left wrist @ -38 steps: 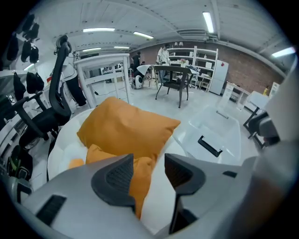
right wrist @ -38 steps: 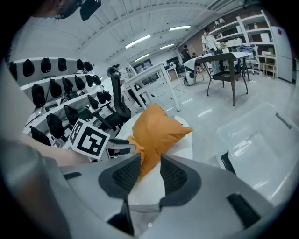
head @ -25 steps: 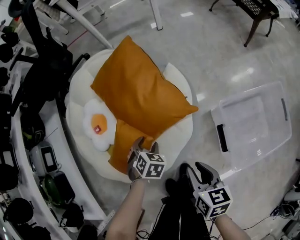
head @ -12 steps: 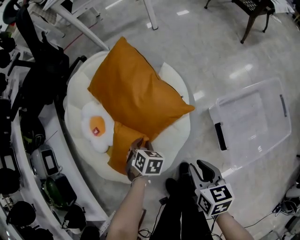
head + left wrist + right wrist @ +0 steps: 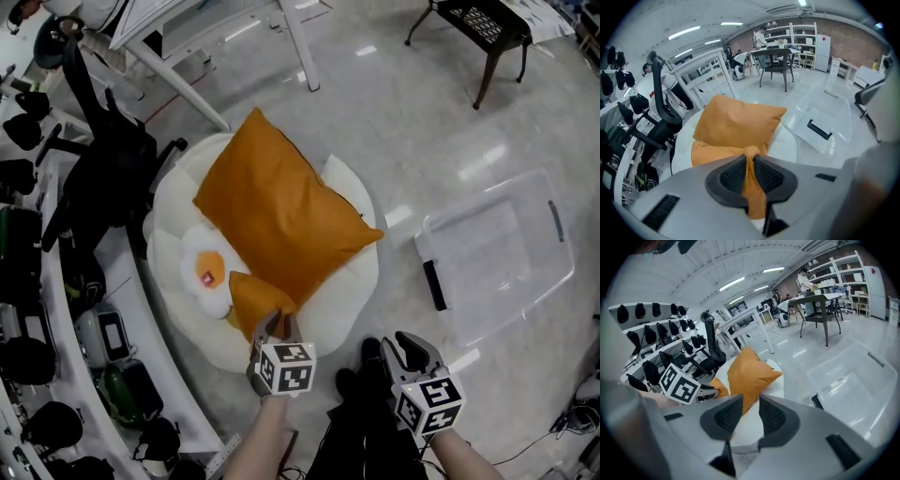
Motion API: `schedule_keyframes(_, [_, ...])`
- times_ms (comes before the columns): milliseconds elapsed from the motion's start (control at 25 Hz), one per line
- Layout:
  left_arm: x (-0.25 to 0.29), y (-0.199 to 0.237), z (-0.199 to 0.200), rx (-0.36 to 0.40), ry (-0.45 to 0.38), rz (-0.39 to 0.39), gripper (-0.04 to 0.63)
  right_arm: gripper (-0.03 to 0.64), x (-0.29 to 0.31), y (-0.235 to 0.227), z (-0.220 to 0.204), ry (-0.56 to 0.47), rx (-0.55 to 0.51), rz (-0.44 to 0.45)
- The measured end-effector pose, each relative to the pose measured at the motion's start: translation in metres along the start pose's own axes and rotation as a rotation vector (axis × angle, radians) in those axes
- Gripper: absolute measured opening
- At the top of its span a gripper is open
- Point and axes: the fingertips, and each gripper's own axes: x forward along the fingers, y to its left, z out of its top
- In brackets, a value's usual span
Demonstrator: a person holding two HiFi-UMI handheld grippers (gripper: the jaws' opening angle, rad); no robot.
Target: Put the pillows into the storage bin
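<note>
Likely lab or workshop: open shelving (image 5: 804, 35), worktables (image 5: 740, 316), gear-hung wall rack (image 5: 651, 315).

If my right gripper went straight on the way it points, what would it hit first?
Probably the near edge of the white cushion, with the big orange pillow just beyond; depth is unclear.

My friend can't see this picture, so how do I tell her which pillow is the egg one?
Find the big round white cushion, left of the clear storage bin. On its left side, next to the big orange pillow and the small orange pillow, lies the egg pillow. It is the only white pillow, with wavy edges and an orange yolk in the middle.
</note>
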Motion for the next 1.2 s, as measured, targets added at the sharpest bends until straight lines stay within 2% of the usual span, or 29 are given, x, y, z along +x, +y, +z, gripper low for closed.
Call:
schedule_keyframes(280, [-0.065,-0.021,0.047,0.007,-0.123,-0.033,0.048,0.103,-0.045,0.002,0.013,-0.043,0.018,-0.033])
schedule_keyframes(520, [-0.095,-0.063,0.090,0.061,-0.200,-0.096,0.048,0.103,-0.087,-0.008,0.018,-0.099,0.048,-0.084])
schedule_keyframes(760, [-0.120,-0.121,0.138,0.156,-0.277,-0.180,0.048,0.101,-0.135,-0.035,0.012,-0.154,0.109,-0.176])
schedule_keyframes(1000, [-0.140,-0.190,0.187,0.290,-0.343,-0.265,0.049,0.101,-0.189,-0.063,0.008,-0.215,0.172,-0.270])
schedule_keyframes(1200, [-0.152,-0.252,0.235,0.350,-0.399,-0.338,0.049,0.100,-0.223,-0.092,0.002,-0.246,0.244,-0.339])
